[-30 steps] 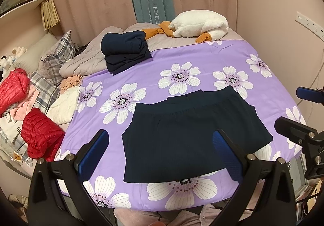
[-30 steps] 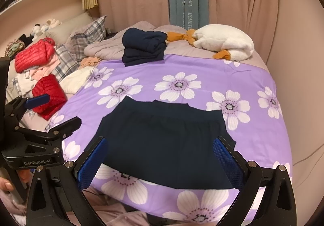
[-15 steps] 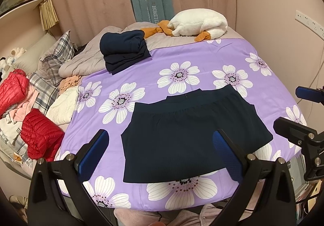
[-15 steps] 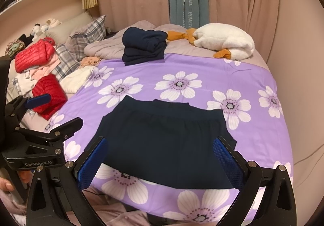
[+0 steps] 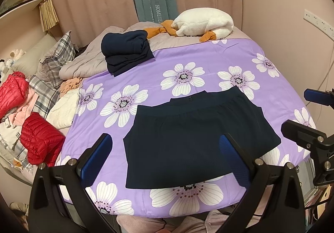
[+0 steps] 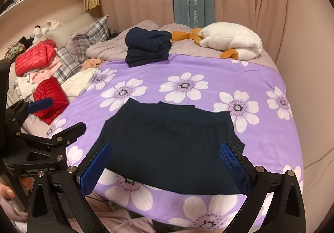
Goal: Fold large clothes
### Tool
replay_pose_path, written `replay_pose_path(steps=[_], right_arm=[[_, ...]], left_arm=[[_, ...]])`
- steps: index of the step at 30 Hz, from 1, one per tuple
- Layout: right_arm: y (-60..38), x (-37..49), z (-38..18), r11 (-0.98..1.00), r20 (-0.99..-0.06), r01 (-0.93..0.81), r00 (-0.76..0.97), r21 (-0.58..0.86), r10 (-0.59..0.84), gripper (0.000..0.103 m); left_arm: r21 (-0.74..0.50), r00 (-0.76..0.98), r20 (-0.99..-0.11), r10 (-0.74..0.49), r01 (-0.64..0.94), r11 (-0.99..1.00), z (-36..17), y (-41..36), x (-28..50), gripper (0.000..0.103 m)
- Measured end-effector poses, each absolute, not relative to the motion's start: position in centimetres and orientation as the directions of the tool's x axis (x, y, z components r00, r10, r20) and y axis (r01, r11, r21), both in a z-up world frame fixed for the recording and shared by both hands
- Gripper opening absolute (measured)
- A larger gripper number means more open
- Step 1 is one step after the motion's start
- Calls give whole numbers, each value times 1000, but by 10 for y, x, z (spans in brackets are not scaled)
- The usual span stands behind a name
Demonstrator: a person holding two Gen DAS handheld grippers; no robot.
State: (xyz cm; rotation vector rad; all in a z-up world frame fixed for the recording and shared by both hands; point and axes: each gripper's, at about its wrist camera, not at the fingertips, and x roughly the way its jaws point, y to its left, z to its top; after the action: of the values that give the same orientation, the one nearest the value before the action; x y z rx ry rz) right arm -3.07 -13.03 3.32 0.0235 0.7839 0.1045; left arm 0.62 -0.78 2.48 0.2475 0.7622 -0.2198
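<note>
Left wrist: navy skirt flat on purple sheet (both hand-held grippers agape)

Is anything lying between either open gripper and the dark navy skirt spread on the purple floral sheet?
Nothing visible. The dark navy skirt lies flat and bare; left gripper and right gripper are both open above its near hem.
</note>
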Motion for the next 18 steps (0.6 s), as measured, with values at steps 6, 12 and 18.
replay_pose_path(steps=[6,12,18], right_arm=[[-131,-30,33,994,-704,-88,702,59,104,102],[-131,-30,33,994,-704,-87,702,59,104,102],[-132,-30,33,995,-705,-85,702,59,102,102]], left_arm=[[141,704,-703,-107,285,948,25,-8,7,103],[140,702,-703,-109,287,948,23,-9,8,103],[139,703,-703,-110,288,948,23,-9,9,103]])
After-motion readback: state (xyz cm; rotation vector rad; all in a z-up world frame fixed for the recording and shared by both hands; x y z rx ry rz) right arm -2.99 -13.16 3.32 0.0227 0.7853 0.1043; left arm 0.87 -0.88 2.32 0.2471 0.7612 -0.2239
